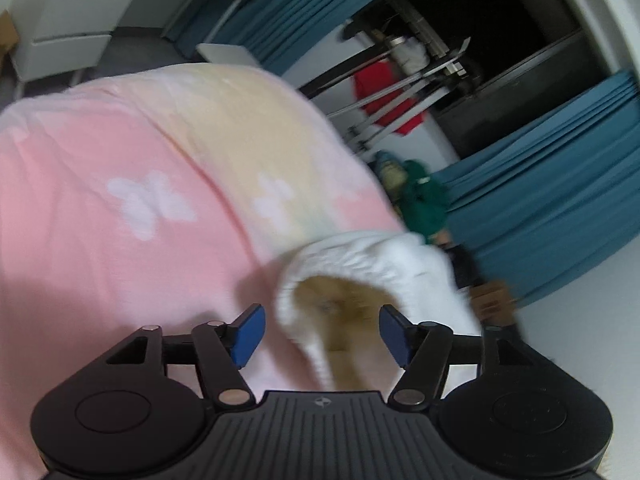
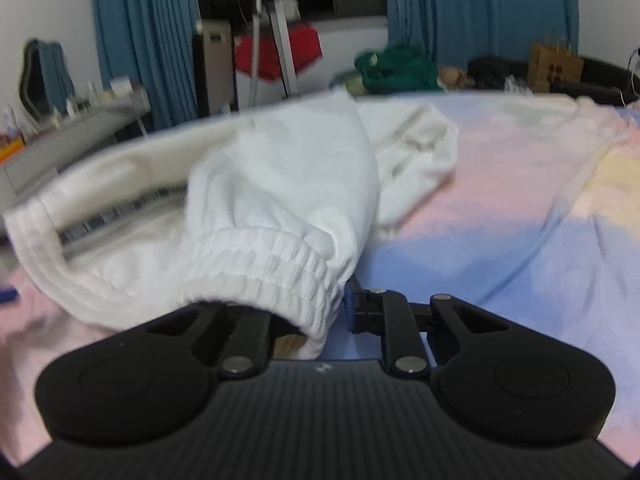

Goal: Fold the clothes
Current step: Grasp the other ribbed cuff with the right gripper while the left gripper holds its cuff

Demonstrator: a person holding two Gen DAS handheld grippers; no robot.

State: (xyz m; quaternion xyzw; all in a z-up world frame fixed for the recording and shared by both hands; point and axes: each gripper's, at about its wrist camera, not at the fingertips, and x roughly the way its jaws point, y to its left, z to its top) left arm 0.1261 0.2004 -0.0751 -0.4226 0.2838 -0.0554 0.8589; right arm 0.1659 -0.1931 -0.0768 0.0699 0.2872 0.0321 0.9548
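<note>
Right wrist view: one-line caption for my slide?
Right gripper clamps the ribbed cuff of a white garment over a pastel bedspread.

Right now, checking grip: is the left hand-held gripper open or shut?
Open: left hand-held gripper, blue pads apart around the white ribbed cuff.

Left gripper [image 1: 320, 334] sits at bottom center of its frame, jaws wide apart, blue pads [image 1: 249, 334] facing each other, nothing clamped. Right gripper [image 2: 312, 308] at bottom center of its frame; its left finger is hidden, only the right blue pad [image 2: 349, 307] shows at lower middle. Jaws look narrowed, exact gap unclear. Both views motion-blurred.
</note>
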